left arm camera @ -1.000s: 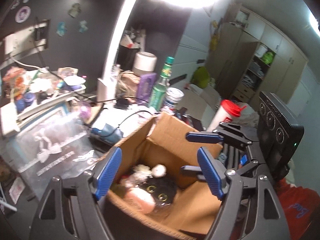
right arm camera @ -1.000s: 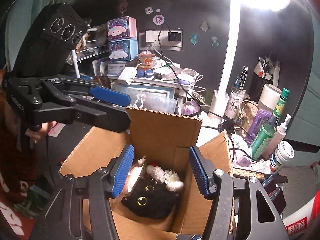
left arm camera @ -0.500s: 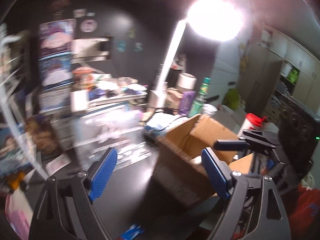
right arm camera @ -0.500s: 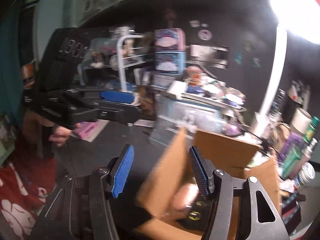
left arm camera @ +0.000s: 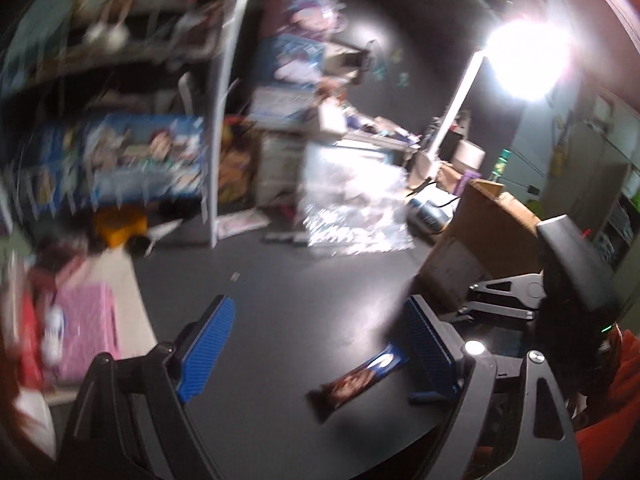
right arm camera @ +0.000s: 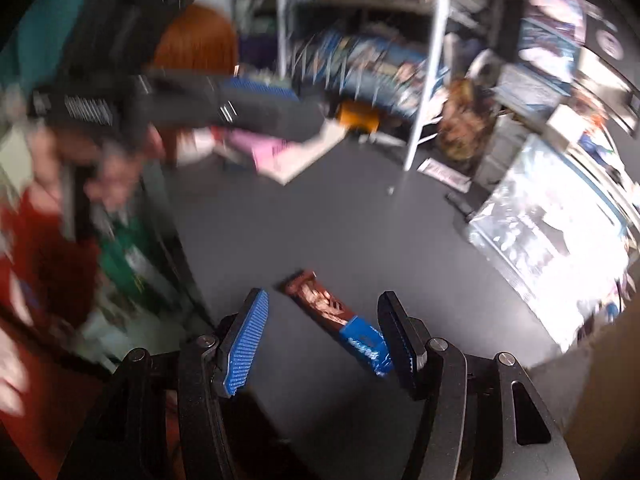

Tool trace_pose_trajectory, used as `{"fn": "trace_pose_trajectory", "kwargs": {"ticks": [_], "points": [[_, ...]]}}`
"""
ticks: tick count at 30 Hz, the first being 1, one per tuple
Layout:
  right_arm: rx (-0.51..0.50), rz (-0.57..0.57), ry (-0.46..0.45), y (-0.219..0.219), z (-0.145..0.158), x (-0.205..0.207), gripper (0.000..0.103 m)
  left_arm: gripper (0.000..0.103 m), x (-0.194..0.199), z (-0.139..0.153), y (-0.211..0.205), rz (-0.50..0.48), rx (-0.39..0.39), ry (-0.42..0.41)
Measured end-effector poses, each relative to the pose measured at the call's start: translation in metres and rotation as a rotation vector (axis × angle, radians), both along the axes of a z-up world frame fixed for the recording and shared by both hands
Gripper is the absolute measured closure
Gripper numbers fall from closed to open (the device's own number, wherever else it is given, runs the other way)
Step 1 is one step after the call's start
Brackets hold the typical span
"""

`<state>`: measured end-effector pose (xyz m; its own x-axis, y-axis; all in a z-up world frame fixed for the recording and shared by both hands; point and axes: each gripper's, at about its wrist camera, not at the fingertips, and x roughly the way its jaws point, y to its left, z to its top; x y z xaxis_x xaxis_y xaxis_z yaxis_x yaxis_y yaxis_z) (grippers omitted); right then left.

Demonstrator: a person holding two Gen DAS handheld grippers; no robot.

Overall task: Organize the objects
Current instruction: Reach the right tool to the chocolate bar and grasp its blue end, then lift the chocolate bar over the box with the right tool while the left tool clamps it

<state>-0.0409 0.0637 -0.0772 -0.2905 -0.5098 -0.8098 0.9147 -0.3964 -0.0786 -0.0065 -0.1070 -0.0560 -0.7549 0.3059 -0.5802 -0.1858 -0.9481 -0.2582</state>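
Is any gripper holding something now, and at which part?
Nothing is held. The left gripper and right gripper are both open; the snack bar lies flat on the table.

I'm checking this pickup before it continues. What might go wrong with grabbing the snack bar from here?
1. The snack bar lies flat on the table and slanted between the open fingers of the right gripper, near one finger; closing now may pinch only its blue end.
2. Both views are motion-blurred, so aim may be off.
3. The left gripper, also open, hovers by the same bar; the two could collide.
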Motion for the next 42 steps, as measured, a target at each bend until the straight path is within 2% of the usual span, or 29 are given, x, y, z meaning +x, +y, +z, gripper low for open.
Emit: {"fn": "trace_pose_trajectory", "kwargs": {"ticks": [1,4,9,14,18,27,30,34,42], "points": [[0.042,0.005,0.000,-0.005,-0.013,-0.005,0.049,0.019,0.002,-0.008,-0.004,0.015,0.005,-0.011],[0.085,0.015,-0.026,-0.011,-0.031,-0.017,0.049,0.019,0.006,-0.023,-0.007,0.023,0.016,-0.028],[0.116,0.014,-0.062,-0.013,-0.045,-0.032,0.050,0.019,0.006,-0.037,-0.005,0.004,0.058,-0.047],[0.105,0.002,-0.104,-0.017,-0.051,-0.043,0.066,0.019,-0.001,-0.045,-0.003,-0.003,0.077,-0.065],[0.089,-0.033,-0.133,-0.016,-0.049,-0.051,0.079,0.019,-0.007,-0.046,-0.002,-0.009,0.078,-0.071],[0.066,-0.083,-0.144,0.001,-0.048,-0.046,0.080,0.019,-0.015,-0.048,0.001,-0.021,0.073,-0.086],[0.047,-0.091,-0.155,0.003,-0.047,-0.044,0.089,0.019,-0.016,-0.049,0.001,-0.021,0.075,-0.092],[0.033,-0.097,-0.144,0.003,-0.045,-0.039,0.089,0.019,-0.017,-0.049,0.003,-0.026,0.077,-0.094],[-0.072,-0.093,-0.125,0.004,-0.008,-0.027,0.089,0.019,-0.017,-0.039,0.012,-0.057,0.084,-0.082]]}}
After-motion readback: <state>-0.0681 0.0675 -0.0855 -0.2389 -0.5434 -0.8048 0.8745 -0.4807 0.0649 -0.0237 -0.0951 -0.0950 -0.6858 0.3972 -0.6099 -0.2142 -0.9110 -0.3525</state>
